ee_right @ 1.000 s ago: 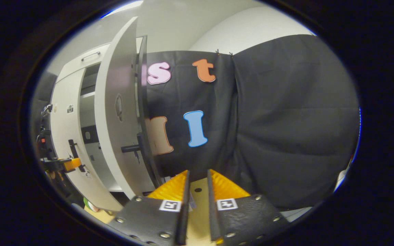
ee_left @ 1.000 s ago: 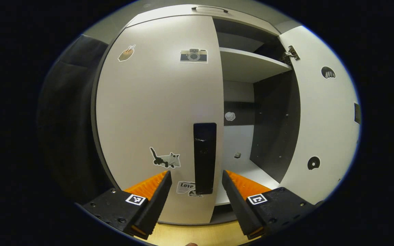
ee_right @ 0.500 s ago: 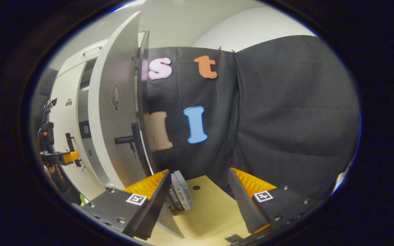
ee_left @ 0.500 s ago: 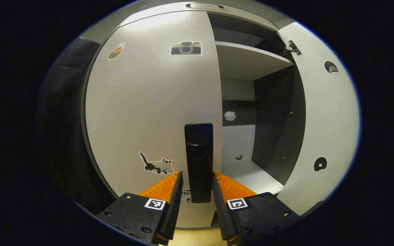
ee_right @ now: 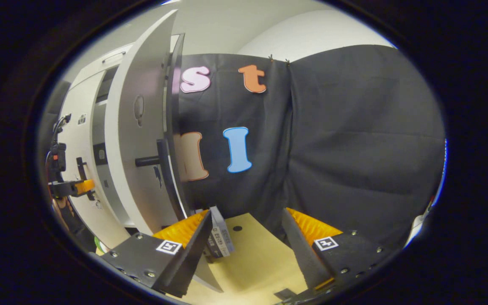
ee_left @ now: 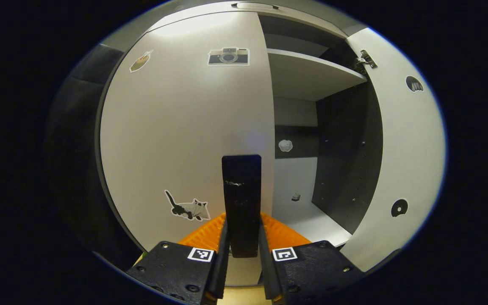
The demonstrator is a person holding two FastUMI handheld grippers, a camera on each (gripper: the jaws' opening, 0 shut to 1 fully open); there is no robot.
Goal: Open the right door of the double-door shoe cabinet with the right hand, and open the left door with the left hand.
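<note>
In the left gripper view the pale left door of the shoe cabinet stands closed, its tall black handle near the inner edge. My left gripper is shut on the lower part of that handle, a finger on each side. The right door is swung wide open, showing shelves inside. In the right gripper view the right door is seen edge-on with its black handle free. My right gripper hangs open and apart from it, holding nothing. The left gripper shows far left at the left door.
A small grey box stands on the light wooden floor by the open door's lower corner. Black cloth closes off the booth to the right. A small object lies on the cabinet's lower shelf.
My left gripper moved in and closed on the left door's handle. My right gripper opened from nearly shut and shifted slightly; the right door stays open.
</note>
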